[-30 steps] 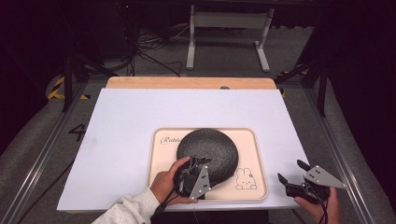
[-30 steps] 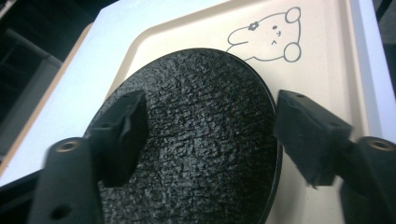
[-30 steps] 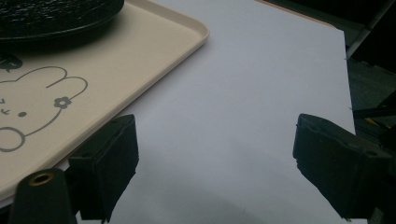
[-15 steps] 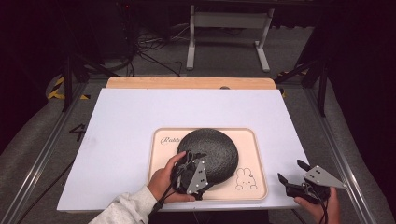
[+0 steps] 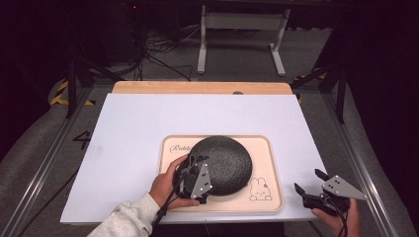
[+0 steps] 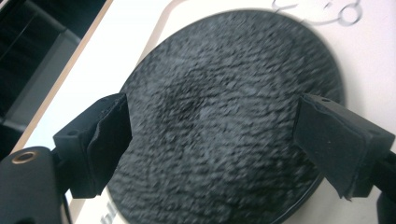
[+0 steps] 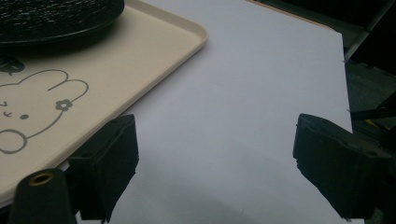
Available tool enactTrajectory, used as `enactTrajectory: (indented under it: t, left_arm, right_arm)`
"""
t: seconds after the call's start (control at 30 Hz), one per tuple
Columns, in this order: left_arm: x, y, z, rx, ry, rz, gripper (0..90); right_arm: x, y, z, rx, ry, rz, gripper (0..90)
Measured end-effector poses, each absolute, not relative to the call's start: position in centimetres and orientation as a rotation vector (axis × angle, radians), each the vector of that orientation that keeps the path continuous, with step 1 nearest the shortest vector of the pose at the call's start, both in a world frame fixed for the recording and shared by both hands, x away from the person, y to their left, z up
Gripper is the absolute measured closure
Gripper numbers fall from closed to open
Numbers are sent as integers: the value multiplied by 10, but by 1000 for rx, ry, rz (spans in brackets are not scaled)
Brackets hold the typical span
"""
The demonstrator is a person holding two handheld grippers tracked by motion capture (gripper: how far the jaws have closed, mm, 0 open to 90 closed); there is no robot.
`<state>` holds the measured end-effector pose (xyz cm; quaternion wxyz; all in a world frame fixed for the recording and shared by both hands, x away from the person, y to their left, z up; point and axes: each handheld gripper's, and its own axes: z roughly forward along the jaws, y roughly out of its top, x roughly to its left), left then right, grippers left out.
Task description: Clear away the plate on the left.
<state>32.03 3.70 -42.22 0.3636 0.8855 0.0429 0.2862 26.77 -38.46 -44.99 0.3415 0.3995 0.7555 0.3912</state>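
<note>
We found the left gripper (image 5: 193, 178), held in the person's left hand (image 5: 165, 186), poised over the near-left edge of one black textured dome (image 5: 222, 165), its jaws spread wide to either side of it. The blur left us unable to say whether they touched it. That dome sat on one beige tray (image 5: 267, 148) bearing a rabbit drawing (image 5: 260, 189), on one white table sheet (image 5: 148, 123). The right gripper (image 5: 316, 193) rested low at the table's near-right corner, jaws likewise spread over bare sheet, well apart from the tray.
</note>
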Motion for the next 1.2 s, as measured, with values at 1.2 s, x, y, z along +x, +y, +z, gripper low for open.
enactTrajectory:
  t: [1.2]
  left_arm:
    - [346, 126, -433, 2331, 382, 764, 108]
  right_arm:
    - [268, -384, -450, 1043, 1967, 1012, 144]
